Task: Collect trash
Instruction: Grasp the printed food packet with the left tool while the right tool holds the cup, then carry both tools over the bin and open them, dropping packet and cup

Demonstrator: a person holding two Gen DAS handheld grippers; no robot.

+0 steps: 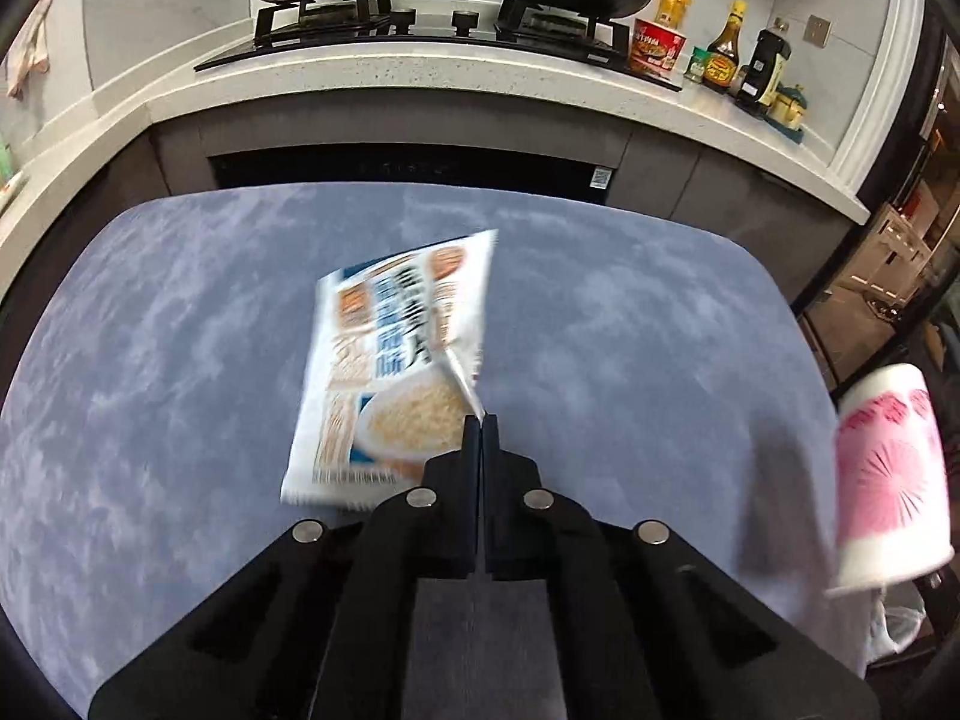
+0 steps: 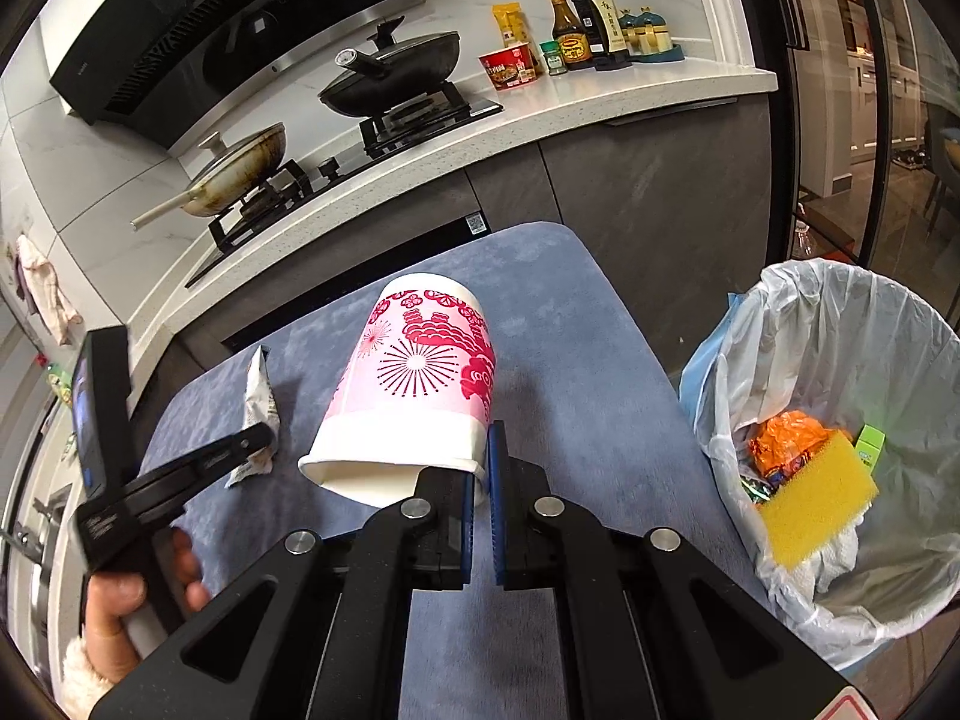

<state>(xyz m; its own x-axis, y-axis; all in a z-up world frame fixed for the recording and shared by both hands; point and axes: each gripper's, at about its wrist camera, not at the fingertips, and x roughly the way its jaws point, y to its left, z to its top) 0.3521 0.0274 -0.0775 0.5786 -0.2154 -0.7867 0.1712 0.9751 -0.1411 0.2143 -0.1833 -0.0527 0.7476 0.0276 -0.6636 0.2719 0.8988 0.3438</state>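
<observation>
A white-and-blue food packet (image 1: pixel 390 360) with a cereal picture hangs blurred over the blue-grey table (image 1: pixel 150 360). My left gripper (image 1: pixel 480 423) is shut on its lower right corner. In the right wrist view the same packet (image 2: pixel 261 402) shows edge-on at the tip of the left gripper (image 2: pixel 258 438), which a person's hand (image 2: pixel 120 600) holds. A pink-and-white paper cup (image 2: pixel 420 360) lies tilted with its mouth toward me. My right gripper (image 2: pixel 483 462) is shut on the cup's rim, one finger inside and one outside. The cup (image 1: pixel 888 474) also shows at the left wrist view's right edge.
A bin with a white liner (image 2: pixel 840 324) stands right of the table and holds a yellow sponge (image 2: pixel 816 498) and an orange wrapper (image 2: pixel 786 438). Behind the table runs a counter with a stove (image 1: pixel 420 24), two pans, a red noodle cup (image 2: pixel 510 66) and sauce bottles (image 2: pixel 570 30).
</observation>
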